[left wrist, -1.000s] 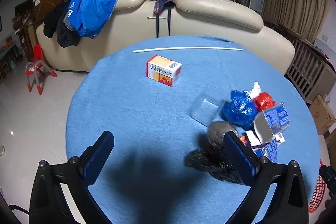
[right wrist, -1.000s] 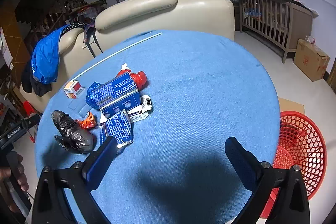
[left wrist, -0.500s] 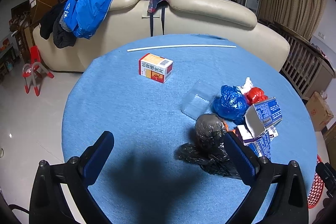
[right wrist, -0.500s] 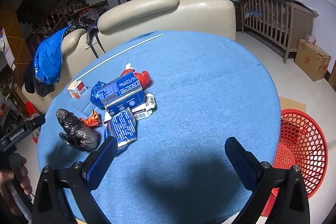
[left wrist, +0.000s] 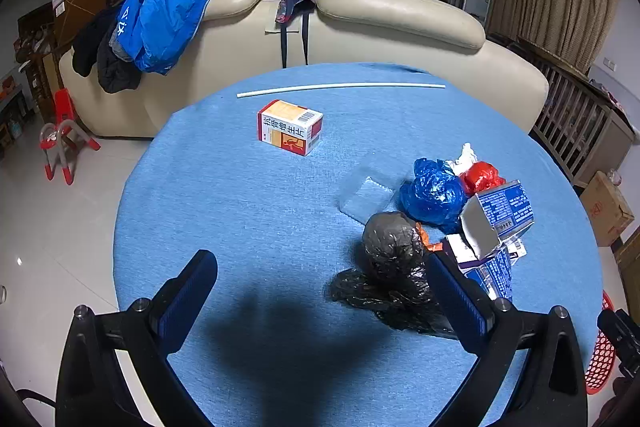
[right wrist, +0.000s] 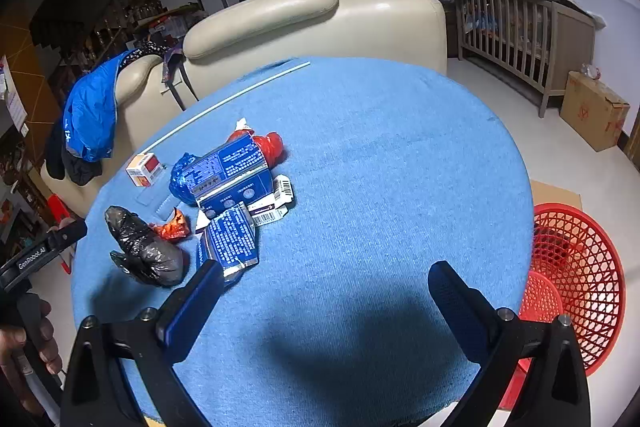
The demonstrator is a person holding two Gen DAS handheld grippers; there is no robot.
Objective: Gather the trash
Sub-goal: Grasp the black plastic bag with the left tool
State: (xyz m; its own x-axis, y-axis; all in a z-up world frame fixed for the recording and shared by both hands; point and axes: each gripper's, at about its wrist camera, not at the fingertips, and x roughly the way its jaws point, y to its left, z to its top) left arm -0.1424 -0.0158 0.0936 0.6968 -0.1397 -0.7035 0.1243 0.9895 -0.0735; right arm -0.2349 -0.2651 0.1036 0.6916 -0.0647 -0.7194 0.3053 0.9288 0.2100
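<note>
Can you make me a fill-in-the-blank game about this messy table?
The table is covered with a ____ cloth.
The crumpled bag closest to the left gripper is ____.
The basket on the floor is ____.
Both the left gripper and the right gripper are ____.

Missing words: blue, black, red, open

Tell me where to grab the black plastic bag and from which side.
Grip the black plastic bag at its bulging rounded end, probably from above with the left gripper, which hangs open nearest it. That lump stands proud of the blue table; the flat crumpled tail offers little to pinch.
</note>
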